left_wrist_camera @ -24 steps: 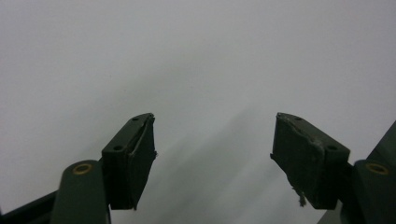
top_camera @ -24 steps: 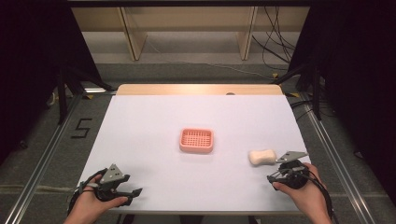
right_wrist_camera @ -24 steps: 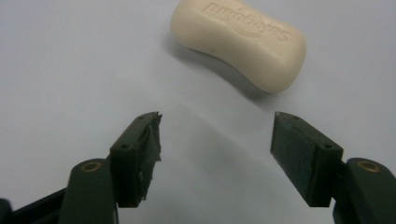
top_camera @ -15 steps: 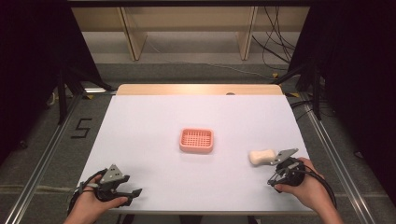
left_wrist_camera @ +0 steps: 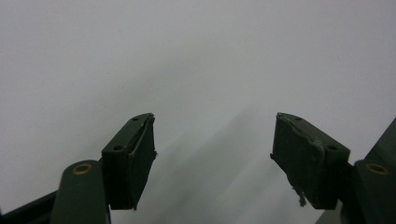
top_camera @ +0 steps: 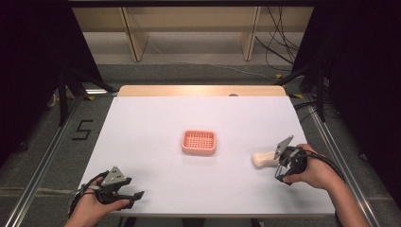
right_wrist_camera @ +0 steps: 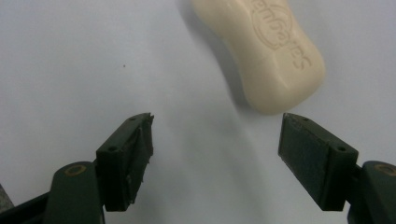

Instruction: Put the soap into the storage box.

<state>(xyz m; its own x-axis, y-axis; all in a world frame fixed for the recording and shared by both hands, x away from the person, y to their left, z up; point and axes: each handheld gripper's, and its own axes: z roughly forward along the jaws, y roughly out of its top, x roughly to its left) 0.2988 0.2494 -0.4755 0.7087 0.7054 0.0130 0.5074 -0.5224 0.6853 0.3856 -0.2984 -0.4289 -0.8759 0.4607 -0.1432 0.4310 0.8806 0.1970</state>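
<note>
**Soap bar lying beside the right hand-held gripper on a white tabletop**

Soap, a cream-coloured waisted bar point(top_camera: 263, 158), lies flat on the white tabletop point(top_camera: 156, 123) toward the right near side, seen from the high view. In the right gripper view the bar point(right_wrist_camera: 266, 56) shows raised lettering and an oval emblem pressed into its top face; the letters are seen upside down and at an angle, and the word cannot be read with certainty. One rounded end of the bar sits just beyond the tip of the right-side jaw in that view, not between the jaws.

The right hand-held gripper point(top_camera: 283, 161), held in the person's right hand point(top_camera: 309, 171), is just beside the bar's right end. Its jaws stand wide apart with only bare tabletop between them point(right_wrist_camera: 215, 154).

A salmon-pink rectangular plastic soap dish with a gridded floor point(top_camera: 199, 142) sits near the middle of the tabletop, well apart from the bar and from both hands.

The left hand-held gripper point(top_camera: 127, 196), in the person's left hand point(top_camera: 92, 210), is at the near left edge of the tabletop. Its jaws are also spread apart over bare white surface point(left_wrist_camera: 212, 158), holding nothing.

On the floor to the left, a black figure "5" point(top_camera: 82, 129) is marked.
</note>
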